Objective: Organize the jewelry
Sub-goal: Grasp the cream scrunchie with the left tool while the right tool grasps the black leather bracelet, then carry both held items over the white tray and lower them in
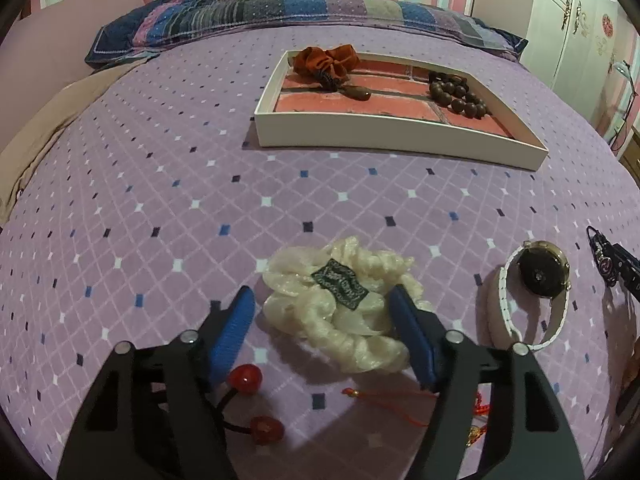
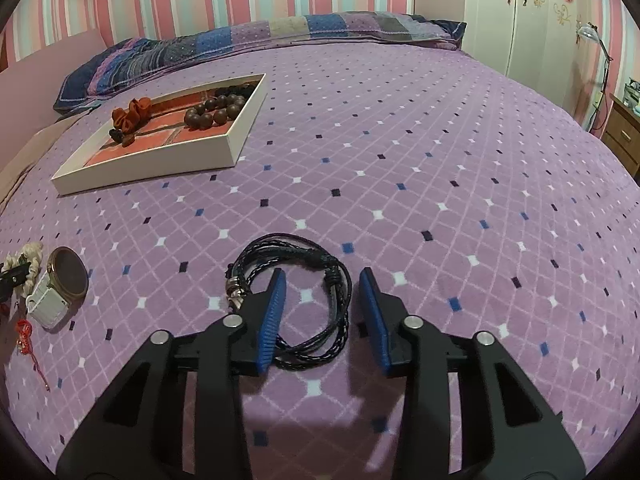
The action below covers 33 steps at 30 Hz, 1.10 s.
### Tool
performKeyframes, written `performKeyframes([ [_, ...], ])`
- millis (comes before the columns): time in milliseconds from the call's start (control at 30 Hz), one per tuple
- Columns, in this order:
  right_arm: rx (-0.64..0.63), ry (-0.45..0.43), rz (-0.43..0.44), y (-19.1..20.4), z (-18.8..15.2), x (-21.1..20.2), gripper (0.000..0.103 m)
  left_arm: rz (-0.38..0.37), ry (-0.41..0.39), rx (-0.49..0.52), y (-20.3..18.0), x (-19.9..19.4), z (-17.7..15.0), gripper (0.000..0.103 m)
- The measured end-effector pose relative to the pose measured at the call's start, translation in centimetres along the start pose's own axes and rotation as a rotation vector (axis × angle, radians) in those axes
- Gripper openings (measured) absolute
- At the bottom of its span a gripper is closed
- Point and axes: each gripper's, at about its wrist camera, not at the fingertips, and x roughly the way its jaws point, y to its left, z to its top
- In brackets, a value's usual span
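A cream scrunchie [image 1: 352, 332] with a dark label lies on the purple bedspread. My left gripper [image 1: 322, 300] stands open around it; the right pad touches its edge and the left pad is clear of it. A black braided bracelet [image 2: 296, 256] lies in a loop under my right gripper [image 2: 323, 280], which is open. Its left finger rests inside the loop and the loop's right side lies between the pads without being pressed. The white tray [image 1: 380, 136] [image 2: 160, 168] farther up the bed holds an orange scrunchie [image 1: 324, 60] and wooden bead bracelets [image 1: 456, 92].
A white-strapped watch [image 1: 540, 272] [image 2: 68, 276] lies between the two grippers. A red-bead hair tie [image 1: 246, 378] and a red tassel cord [image 1: 384, 396] lie near the left gripper. Patchwork pillows [image 1: 280, 12] line the bed's far end, with a wardrobe [image 2: 520, 20] to the right.
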Motion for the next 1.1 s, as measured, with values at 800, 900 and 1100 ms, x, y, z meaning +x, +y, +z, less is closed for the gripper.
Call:
performKeyframes([
  [800, -0.05, -0.127, 0.075, 3.9, 5.9, -1.9, 0.01, -0.083, -0.087, -0.011, -0.3, -3.2, 6.4, 0.013],
  [900, -0.05, -0.15, 0.097, 5.0, 8.8, -1.5, 0.01, -0.092, -0.093, -0.006, -0.5, -3.0, 8.6, 0.013],
  [1100, -0.026, -0.147, 0.135, 6.8, 14.5, 2.0, 0.01, -0.098, -0.09, 0.01, -1.3, -0.7, 14.5, 0.013],
])
